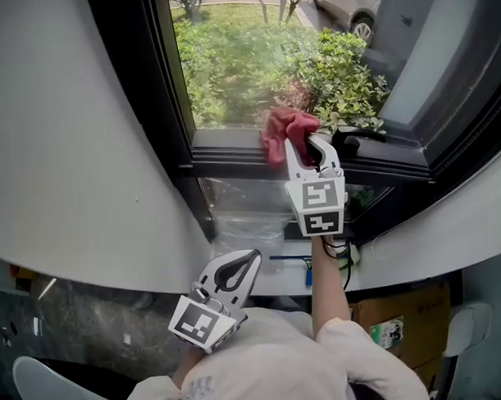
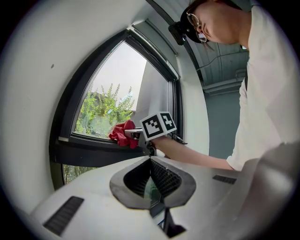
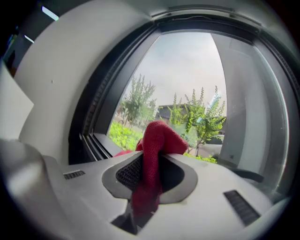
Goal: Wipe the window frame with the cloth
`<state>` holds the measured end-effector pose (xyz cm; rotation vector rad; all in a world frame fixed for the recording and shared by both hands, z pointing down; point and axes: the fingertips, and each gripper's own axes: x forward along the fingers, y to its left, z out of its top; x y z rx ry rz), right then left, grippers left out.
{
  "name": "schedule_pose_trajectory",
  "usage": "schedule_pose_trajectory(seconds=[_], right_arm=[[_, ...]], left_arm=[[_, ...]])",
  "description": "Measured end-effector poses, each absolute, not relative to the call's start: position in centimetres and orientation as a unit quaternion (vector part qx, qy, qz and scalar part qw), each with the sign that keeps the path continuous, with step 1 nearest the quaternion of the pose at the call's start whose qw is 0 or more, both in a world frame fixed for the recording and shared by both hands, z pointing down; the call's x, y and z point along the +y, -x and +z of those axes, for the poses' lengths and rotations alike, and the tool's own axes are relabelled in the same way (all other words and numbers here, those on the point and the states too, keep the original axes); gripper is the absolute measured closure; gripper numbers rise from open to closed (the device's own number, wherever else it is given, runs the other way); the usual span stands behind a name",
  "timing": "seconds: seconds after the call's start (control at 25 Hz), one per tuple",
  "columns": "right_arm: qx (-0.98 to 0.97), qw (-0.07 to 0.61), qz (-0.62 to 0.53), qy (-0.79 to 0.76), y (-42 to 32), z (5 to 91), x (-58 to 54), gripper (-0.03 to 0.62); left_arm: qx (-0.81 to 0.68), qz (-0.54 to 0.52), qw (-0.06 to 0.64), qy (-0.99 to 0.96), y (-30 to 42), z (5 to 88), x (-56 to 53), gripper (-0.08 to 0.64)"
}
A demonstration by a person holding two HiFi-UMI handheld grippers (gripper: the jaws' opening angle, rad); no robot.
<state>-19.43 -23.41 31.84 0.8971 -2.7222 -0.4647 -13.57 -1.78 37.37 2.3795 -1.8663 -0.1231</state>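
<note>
Wipe underway | right hand-held gripper (image 1: 313, 145) clamps cloth (image 1: 281, 130) on window frame (image 1: 224, 155) bottom rail | left hand-held gripper (image 1: 246, 261) closed, empty | frame remainder likely pending

Bright daylight came through the window (image 1: 229, 64), room dim below; my gripper views were fisheye-warped, black-cornered, right gripper (image 3: 151, 164) soft up close.

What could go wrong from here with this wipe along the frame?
1. The red cloth is bunched, and the right gripper pinches only a narrow fold of it. It may slip out, or the hard jaw tips may scrape the window frame instead of the cloth wiping it.
2. The black handle lies just to the right of that gripper, so a sweep that way could snag the cloth or knock the handle.
</note>
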Motion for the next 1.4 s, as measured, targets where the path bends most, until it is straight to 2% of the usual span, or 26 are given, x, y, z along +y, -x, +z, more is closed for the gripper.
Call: schedule_pose_trajectory(seconds=[0.12, 0.32, 0.84, 1.4], right_arm=[[-0.943, 0.063, -0.177, -0.273, 21.2, 29.5, -19.7, 0.508], [-0.956, 0.030, -0.195, -0.215, 25.4, 29.5, -14.4, 0.508], [-0.970, 0.063, -0.197, -0.128, 33.1, 34.4, -8.9, 0.508], [-0.967, 0.079, -0.214, -0.115, 34.4, 35.6, -9.5, 0.508]], left_arm=[[-0.623, -0.037, 0.061, -0.779, 14.0, 37.3, -1.5, 0.551], [-0.645, -0.042, 0.062, -0.761, 15.1, 37.1, -0.4, 0.552], [-0.694, -0.055, 0.060, -0.715, 18.2, 37.3, 3.0, 0.552], [-0.695, -0.053, 0.059, -0.715, 18.1, 37.2, 2.4, 0.552]])
